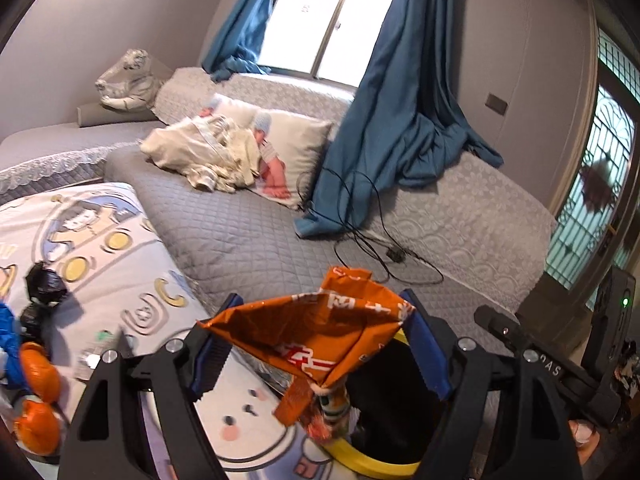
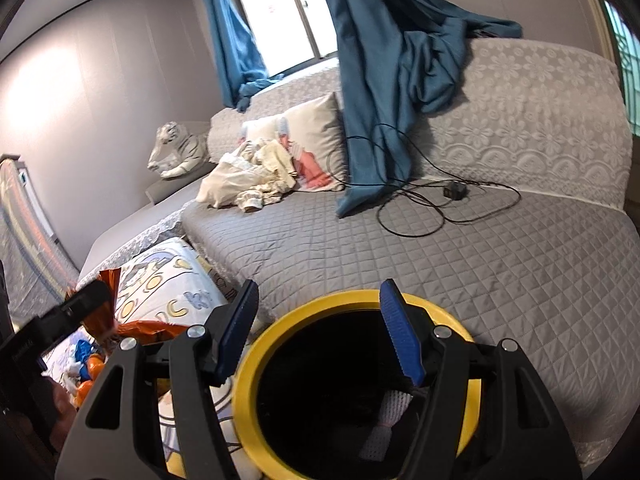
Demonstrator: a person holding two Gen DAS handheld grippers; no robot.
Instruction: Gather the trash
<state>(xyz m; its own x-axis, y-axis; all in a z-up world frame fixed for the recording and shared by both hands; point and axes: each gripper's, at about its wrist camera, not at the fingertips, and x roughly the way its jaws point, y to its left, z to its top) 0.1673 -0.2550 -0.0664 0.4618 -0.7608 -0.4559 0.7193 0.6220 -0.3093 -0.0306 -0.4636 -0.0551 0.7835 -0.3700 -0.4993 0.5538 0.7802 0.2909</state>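
Above the yellow-rimmed bin (image 2: 244, 380) — left tongs (image 1: 320, 344) tilted down, clamping orange wrapper (image 1: 320, 336); right tongs (image 2: 320, 336) apart, empty.

Your left wrist view looks forward and downward along left gripper (image 1: 316, 344) fingers, close above yellow-rimmed bin (image 1: 376, 456), facing window (image 1: 332, 20); your right wrist view sits right of it, close over same bin (image 2: 248, 380); both share grey quilted bed (image 1: 248, 232), blue curtain (image 1: 400, 120), pillow (image 1: 296, 148)

Orange snack wrapper (image 1: 320, 336), yellow-rimmed bin (image 2: 256, 344), grey quilted cover (image 2: 440, 248), blue curtain (image 1: 400, 112)
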